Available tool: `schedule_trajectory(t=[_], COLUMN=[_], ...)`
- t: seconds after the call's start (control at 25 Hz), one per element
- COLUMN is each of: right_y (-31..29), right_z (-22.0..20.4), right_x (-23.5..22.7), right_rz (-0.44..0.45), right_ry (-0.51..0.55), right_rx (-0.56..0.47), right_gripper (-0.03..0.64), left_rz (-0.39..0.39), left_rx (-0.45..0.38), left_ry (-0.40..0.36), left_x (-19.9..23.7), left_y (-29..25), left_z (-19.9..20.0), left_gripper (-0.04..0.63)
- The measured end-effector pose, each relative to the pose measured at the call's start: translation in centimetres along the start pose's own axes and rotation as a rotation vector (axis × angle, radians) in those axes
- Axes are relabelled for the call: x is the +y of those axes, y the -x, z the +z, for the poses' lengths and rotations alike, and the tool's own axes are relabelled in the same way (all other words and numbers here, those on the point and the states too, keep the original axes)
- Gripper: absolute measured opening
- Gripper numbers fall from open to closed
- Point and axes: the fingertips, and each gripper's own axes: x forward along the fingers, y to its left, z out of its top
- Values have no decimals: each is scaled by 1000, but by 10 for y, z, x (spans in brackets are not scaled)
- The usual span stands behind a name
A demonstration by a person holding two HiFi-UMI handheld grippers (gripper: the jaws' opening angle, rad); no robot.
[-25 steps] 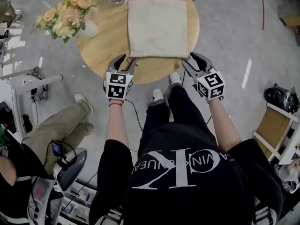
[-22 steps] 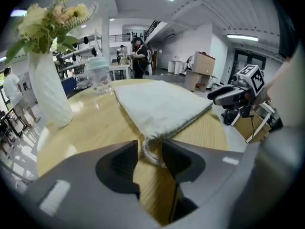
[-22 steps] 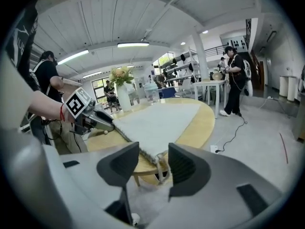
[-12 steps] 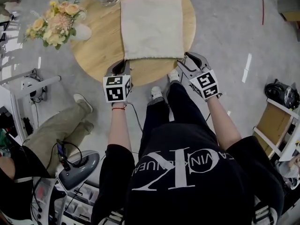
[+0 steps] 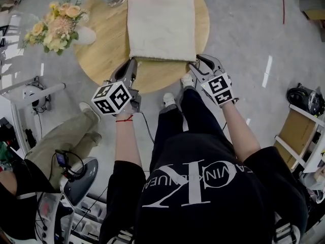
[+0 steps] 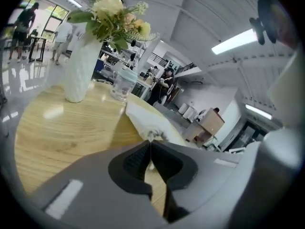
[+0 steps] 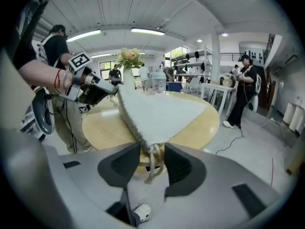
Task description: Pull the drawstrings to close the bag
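One black shirt (image 5: 213, 202) near the bag (image 5: 161, 27) reads CK.

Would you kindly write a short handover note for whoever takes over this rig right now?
Bag: lies flat on the round table, mouth edge toward the person, not yet cinched.
Left tongs: jaws closing, pinching the left drawstring at the bag's near left corner.
Right tongs: jaws apart; the right drawstring hangs between them, ungripped.
Done: both tongs are placed at their strings.
Left to do: close the right tongs on its string, then probably pull both strings outward to gather the mouth.
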Motion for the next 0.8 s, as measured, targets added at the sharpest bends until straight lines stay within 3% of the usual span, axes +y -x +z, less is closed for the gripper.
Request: schedule_trajectory(t=[0.08, 0.2, 0.36, 0.56, 0.64, 0.8], right_y=[-2, -3, -4, 5, 10, 22], right_z=[0, 1, 1, 9, 20, 58], right_x=[5, 11, 17, 12, 4, -25], right_rz=[11, 30, 61, 77, 51, -53], right_ry=[54, 137, 160, 243, 228, 56], right_rx=[15, 48, 75, 104, 75, -64], right_gripper=[153, 95, 54, 29, 26, 25], left_rz=[-40, -52, -41, 6, 11, 70], left_rx=[-43, -75, -82, -50, -62, -76], left_ry=[64, 78, 44, -73, -107, -212], left_x=[-4, -6, -3, 3, 1, -2], left_y=[0, 1, 2, 6, 8, 14], left_z=[12, 24, 32, 36, 41, 54], left_gripper=[22, 23, 23, 23, 23, 23])
